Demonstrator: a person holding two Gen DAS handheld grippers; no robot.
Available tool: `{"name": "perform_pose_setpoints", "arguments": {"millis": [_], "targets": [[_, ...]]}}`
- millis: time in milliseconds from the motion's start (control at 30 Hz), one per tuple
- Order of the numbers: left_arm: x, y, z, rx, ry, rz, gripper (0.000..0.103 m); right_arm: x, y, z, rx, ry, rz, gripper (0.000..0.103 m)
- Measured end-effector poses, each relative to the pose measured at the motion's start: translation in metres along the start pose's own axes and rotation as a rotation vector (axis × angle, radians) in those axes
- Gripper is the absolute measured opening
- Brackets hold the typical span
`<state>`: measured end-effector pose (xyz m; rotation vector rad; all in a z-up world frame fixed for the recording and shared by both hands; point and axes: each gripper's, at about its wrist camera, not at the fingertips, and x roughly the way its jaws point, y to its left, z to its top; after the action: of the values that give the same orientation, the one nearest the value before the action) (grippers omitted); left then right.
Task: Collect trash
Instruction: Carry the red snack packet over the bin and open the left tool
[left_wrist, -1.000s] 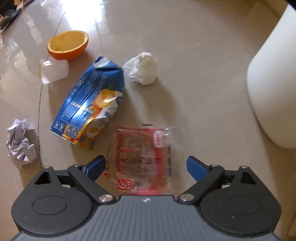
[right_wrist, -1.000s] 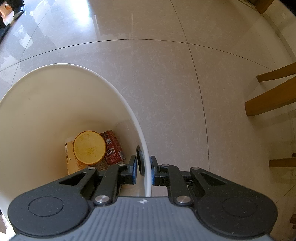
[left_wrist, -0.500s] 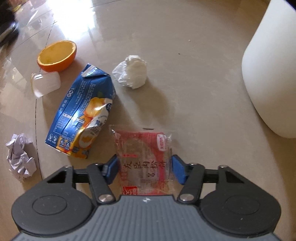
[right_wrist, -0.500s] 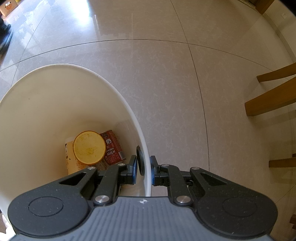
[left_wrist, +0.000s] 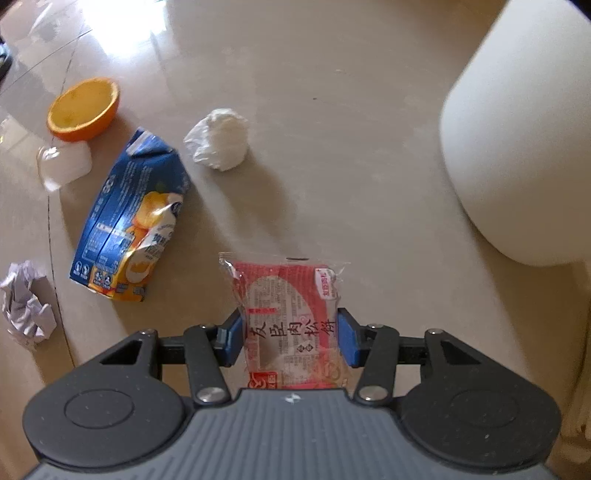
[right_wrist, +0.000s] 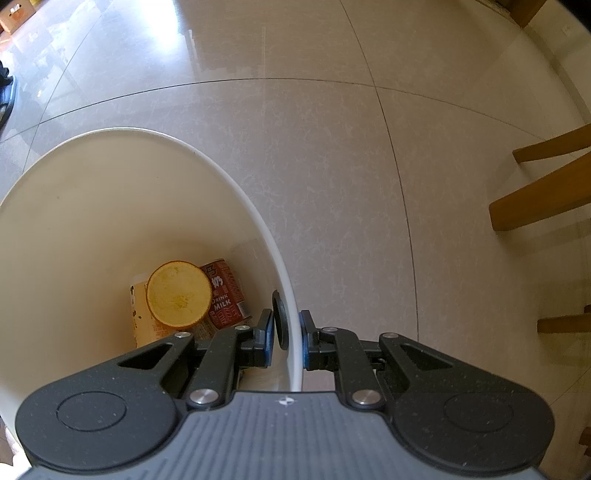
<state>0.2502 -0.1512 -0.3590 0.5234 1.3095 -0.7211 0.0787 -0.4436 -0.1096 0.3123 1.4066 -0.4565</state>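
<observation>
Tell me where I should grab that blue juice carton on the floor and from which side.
Grip the blue juice carton across its flat middle, coming from straight above, jaws spanning its two long side edges. It lies on its side on the floor, its bottom end looks crushed and crumpled, and the folded top tapers, so the mid-body probably offers the firmest parallel faces.

right claw (right_wrist: 287, 341) clamping bin rim (right_wrist: 284, 273), orange half (right_wrist: 179, 300) inside

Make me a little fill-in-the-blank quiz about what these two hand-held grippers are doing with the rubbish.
1. The left hand-held gripper clamps a ____ snack packet.
2. The right hand-held gripper pinches the white bin's ____.
3. Inside the bin lies an orange half on a ____ milk carton.

Missing: red; rim; red
</observation>
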Motion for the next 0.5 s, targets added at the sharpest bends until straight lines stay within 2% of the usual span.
{"name": "perform_pose_setpoints", "arguments": {"millis": [167,500], "targets": [[-0.021,-0.008,0.018,0.036,0.017,-0.023,0.05,0.0,-0.001,0.001,-0.002,-0.001,0.005,0.016],[-0.098,-0.047,0.045,0.128,0.025,-0.095,0.05,0.001,-0.005,0.002,0.006,0.002,0.02,0.016]]}}
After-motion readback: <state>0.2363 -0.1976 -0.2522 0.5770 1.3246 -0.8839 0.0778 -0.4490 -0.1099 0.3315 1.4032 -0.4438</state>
